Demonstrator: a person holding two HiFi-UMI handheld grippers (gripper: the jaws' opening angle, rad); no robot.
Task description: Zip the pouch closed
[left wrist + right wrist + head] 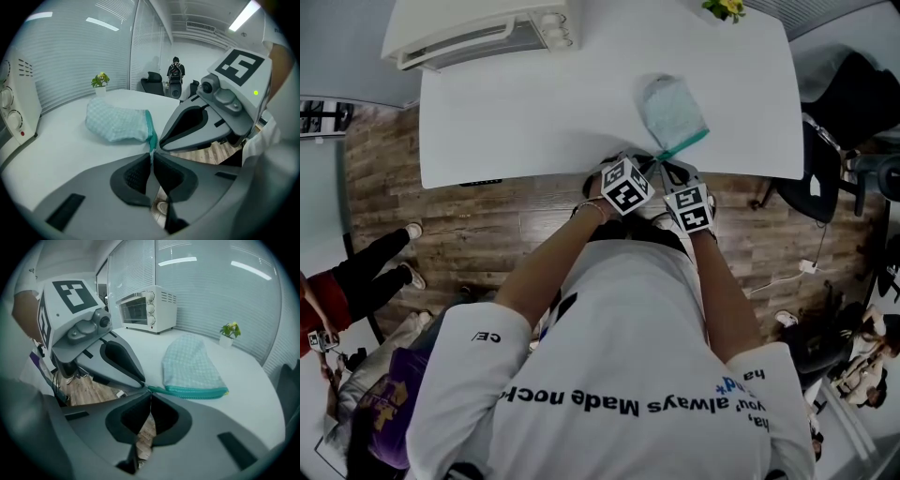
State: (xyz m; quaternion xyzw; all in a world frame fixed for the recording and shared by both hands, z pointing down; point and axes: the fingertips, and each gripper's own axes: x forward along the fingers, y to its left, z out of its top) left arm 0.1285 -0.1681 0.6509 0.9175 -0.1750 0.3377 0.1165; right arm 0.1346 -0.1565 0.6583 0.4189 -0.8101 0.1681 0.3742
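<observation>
A pale green checked fabric pouch (673,111) lies flat on the white table (534,103), near its front edge, with its teal zipper (197,392) along the side facing the person. The zipper's near end reaches out past the pouch to the table edge, where both tools meet tip to tip. The left gripper (151,157) has its jaws pressed together on that thin teal end, and the right gripper (150,397) pinches it too. A white toaster oven (146,309) and a small potted plant (228,332) stand farther back.
</observation>
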